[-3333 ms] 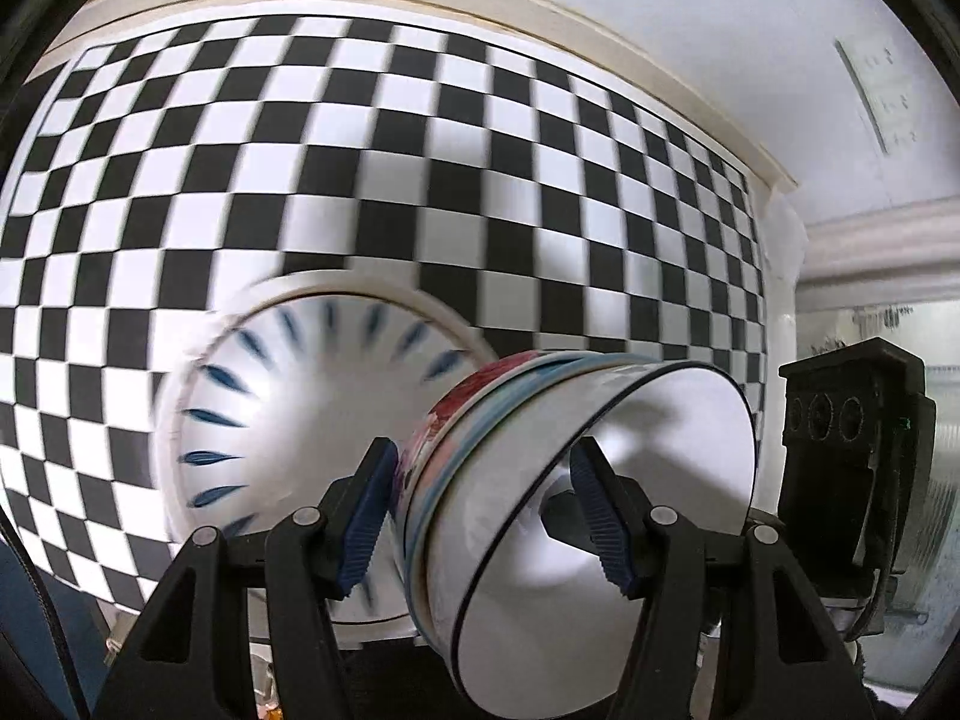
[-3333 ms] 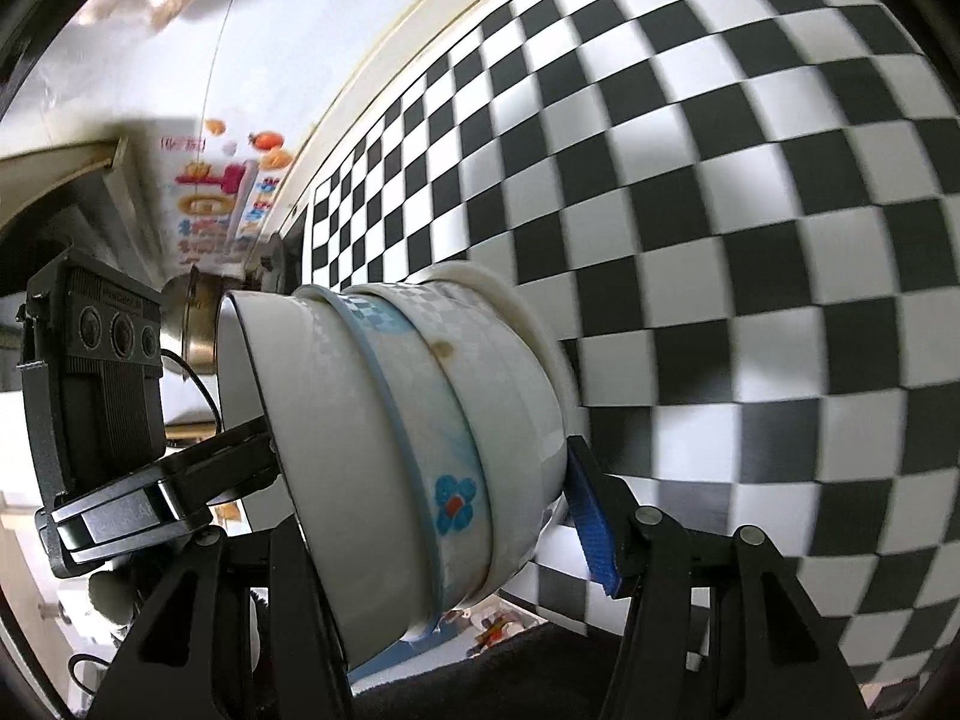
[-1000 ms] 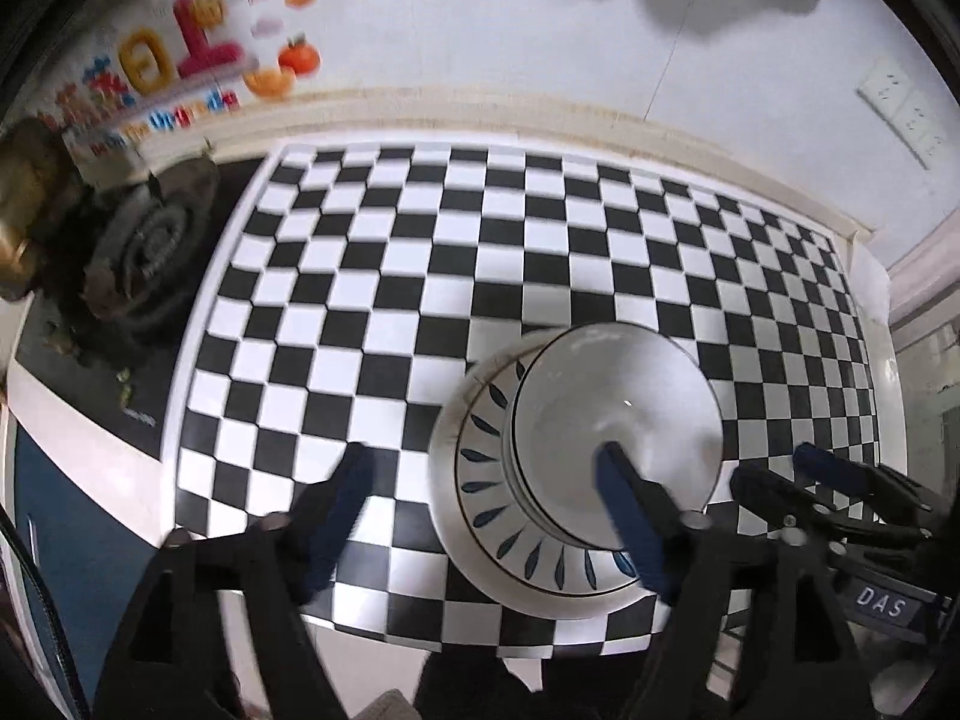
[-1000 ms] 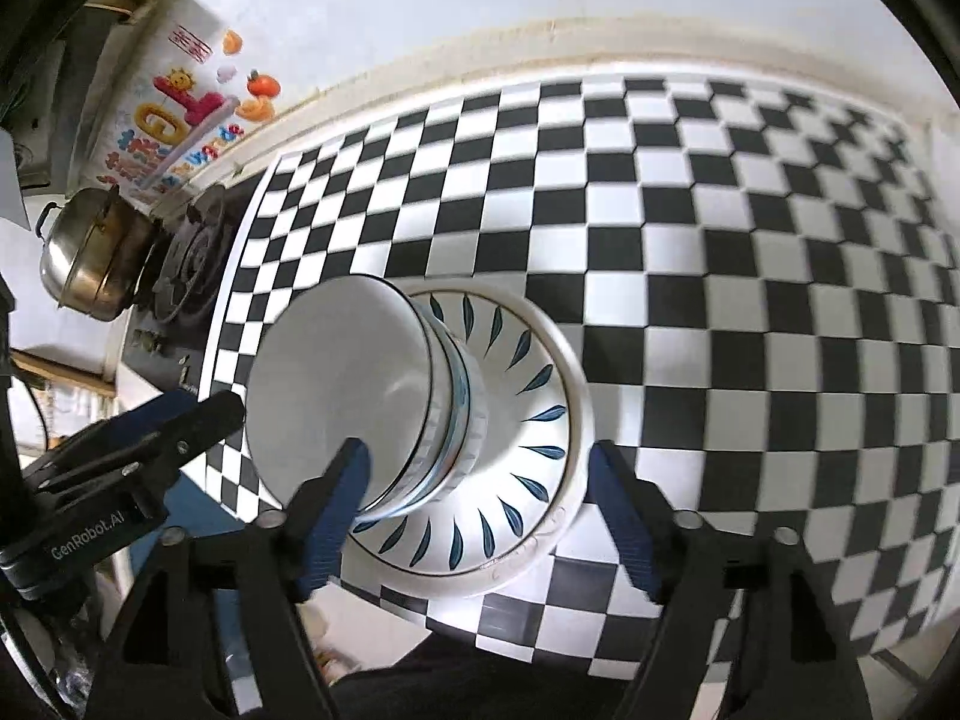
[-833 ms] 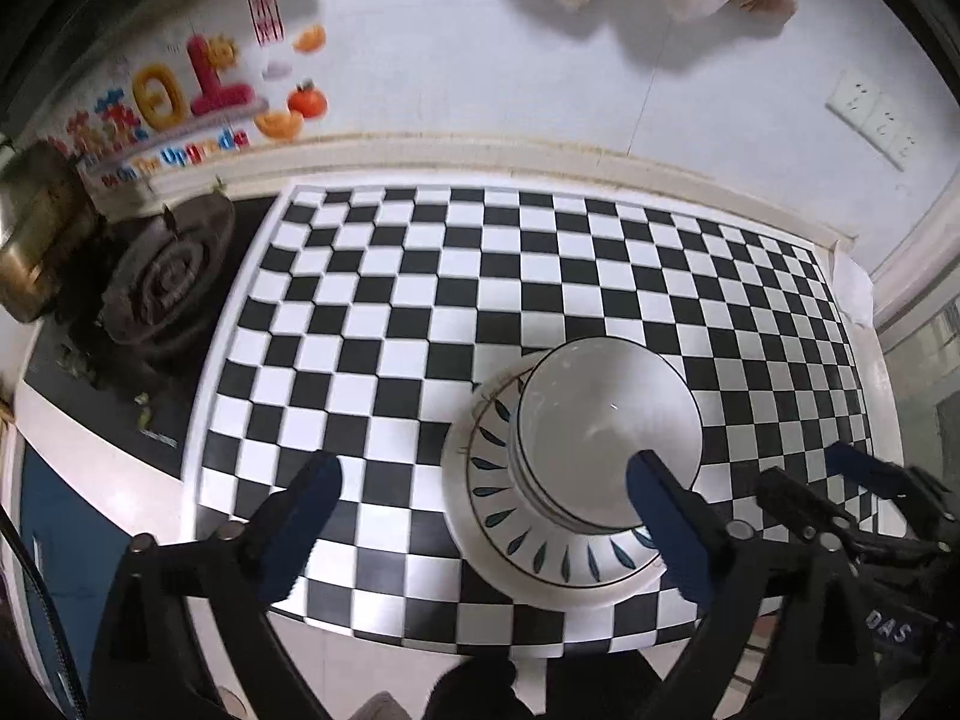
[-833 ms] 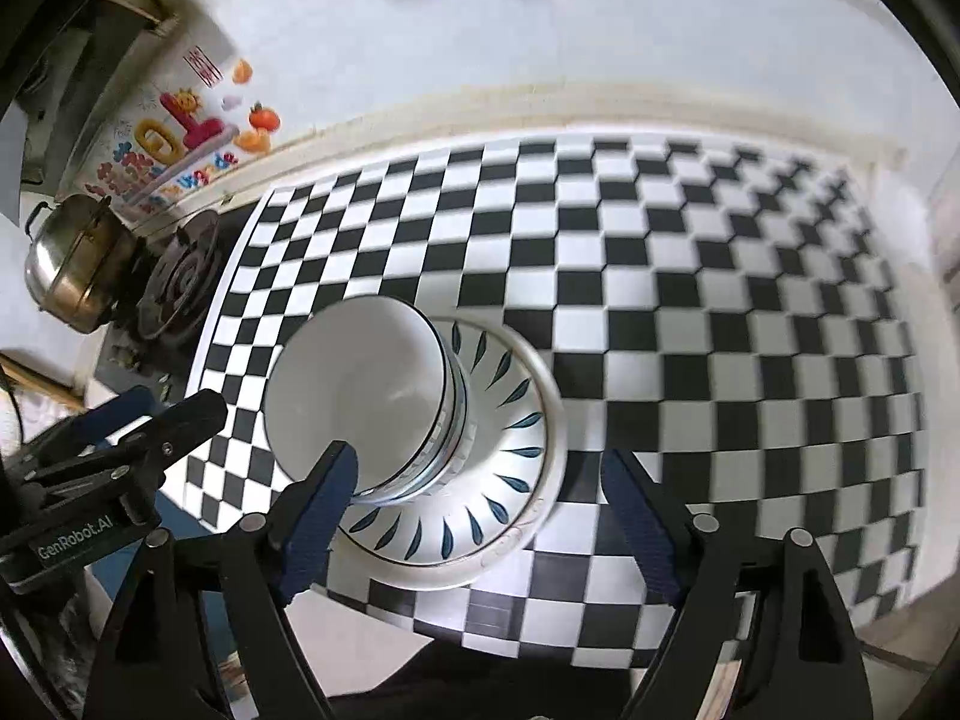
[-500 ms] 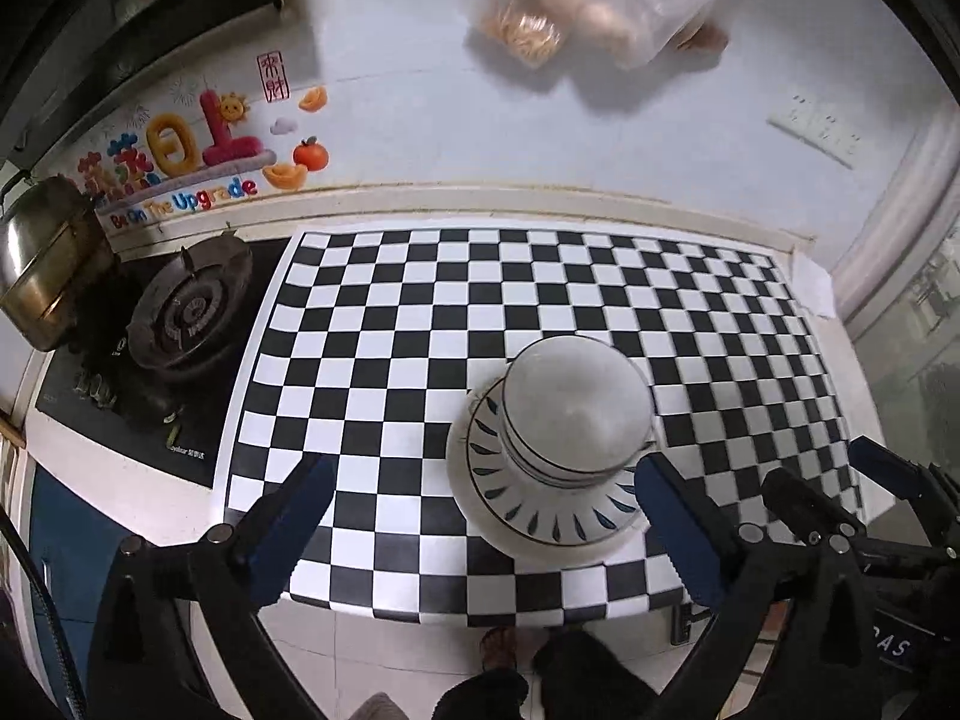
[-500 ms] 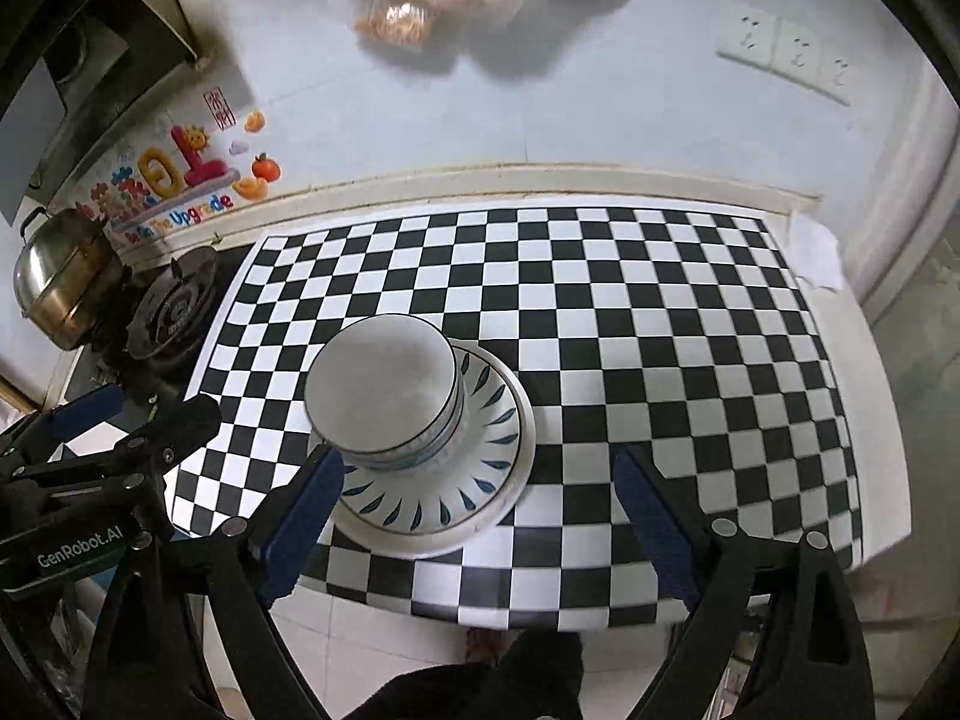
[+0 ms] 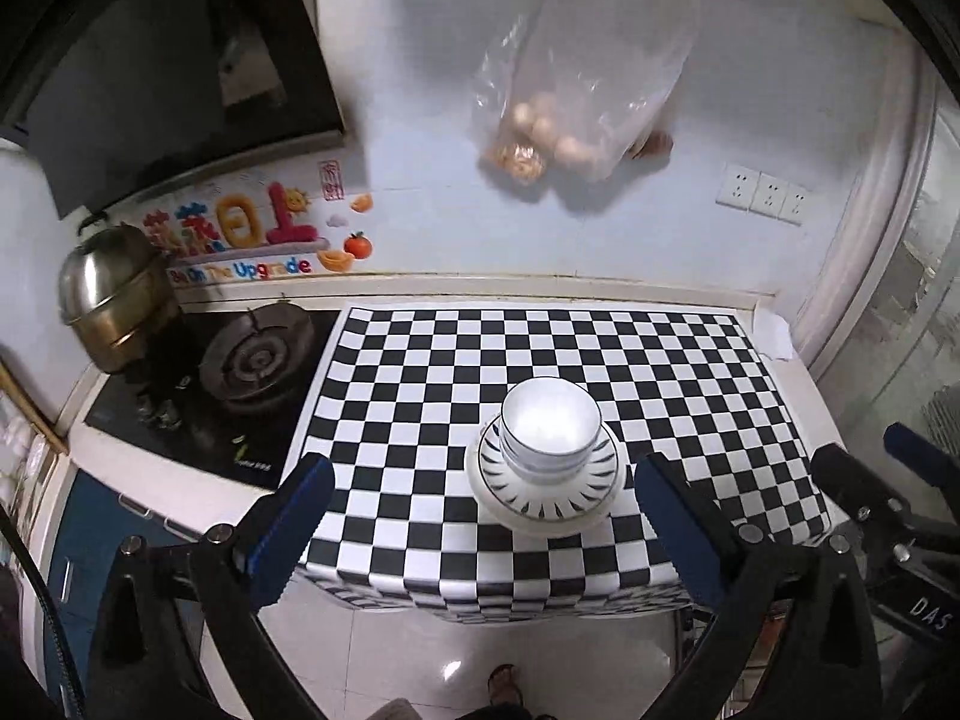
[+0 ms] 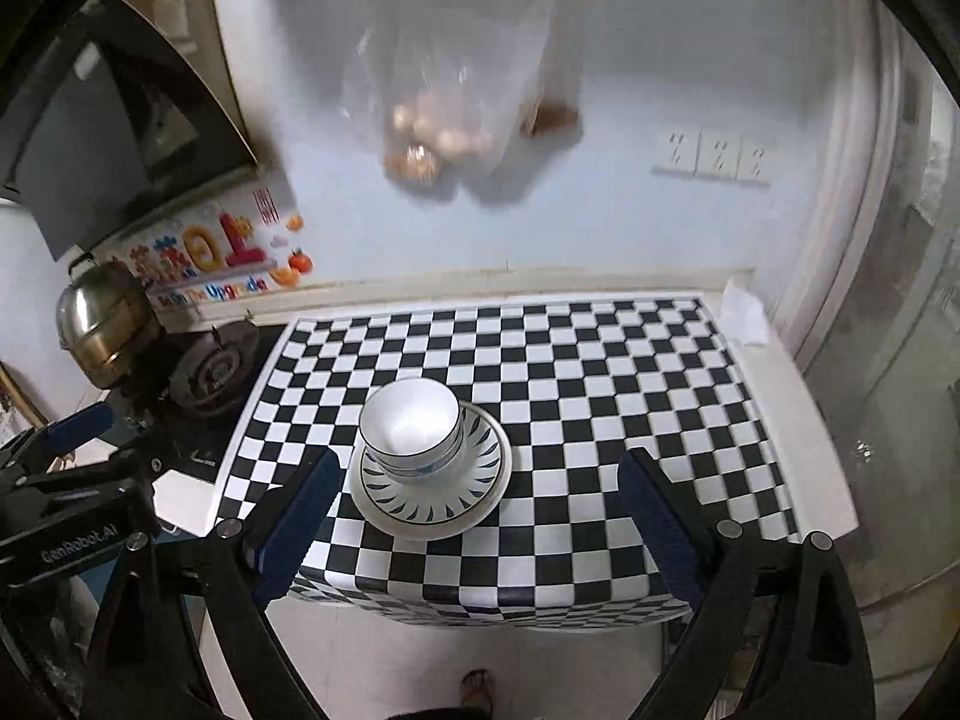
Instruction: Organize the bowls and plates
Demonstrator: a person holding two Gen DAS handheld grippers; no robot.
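A stack of white bowls point(image 9: 550, 429) point(image 10: 413, 426) stands on a white plate with blue leaf marks point(image 9: 545, 495) point(image 10: 474, 489), on the checkered counter point(image 9: 420, 372) point(image 10: 600, 396). My left gripper point(image 9: 483, 531) is open and empty, held well back from the counter's front edge. My right gripper point(image 10: 480, 522) is open and empty too, equally far back. The right gripper also shows at the right edge of the left wrist view point(image 9: 870, 498); the left gripper shows at the left edge of the right wrist view point(image 10: 72, 480).
A gas burner point(image 9: 258, 354) and a steel pot point(image 9: 114, 294) stand left of the counter. A plastic bag of food point(image 9: 576, 108) hangs on the wall. Wall sockets point(image 9: 762, 195) are at the right. The tiled floor point(image 9: 450, 660) lies below the counter.
Both grippers have let go of the bowls and pulled back and up from the counter. The bowls now sit stacked on the plate and look smaller and farther away.
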